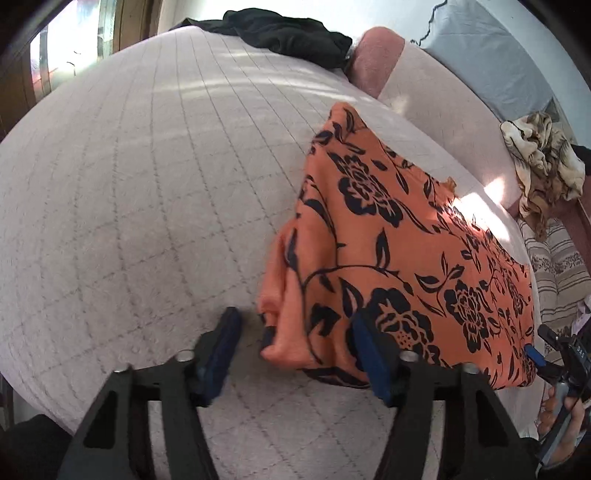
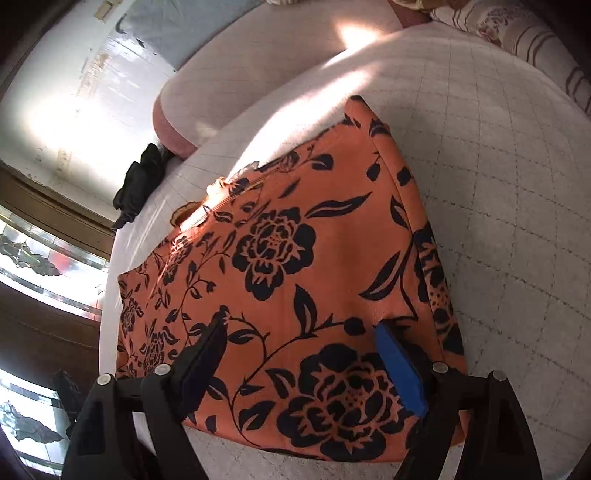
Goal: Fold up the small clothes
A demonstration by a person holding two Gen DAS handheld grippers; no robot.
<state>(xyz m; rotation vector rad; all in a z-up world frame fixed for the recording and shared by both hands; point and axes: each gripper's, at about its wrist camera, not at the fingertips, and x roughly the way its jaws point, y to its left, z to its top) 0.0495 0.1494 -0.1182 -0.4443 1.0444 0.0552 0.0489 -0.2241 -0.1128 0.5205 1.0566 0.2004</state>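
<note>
An orange garment with a black flower print [image 1: 399, 251] lies folded on the white quilted bed [image 1: 147, 184]. My left gripper [image 1: 295, 325] is open, its jaws wide apart at the garment's near left corner, with a fold of cloth between them but not pinched. In the right wrist view the same garment [image 2: 295, 258] fills the middle. My right gripper [image 2: 303, 328] is open, both fingers spread over the cloth's near edge. The right gripper also shows at the far right of the left wrist view [image 1: 554, 354].
A black garment [image 1: 288, 33] lies at the bed's far edge. A pink-edged pillow [image 1: 376, 59] sits behind the orange cloth. A crumpled beige cloth [image 1: 543, 162] and a striped cushion [image 1: 557, 269] lie to the right. Windows [image 2: 44, 266] stand beyond the bed.
</note>
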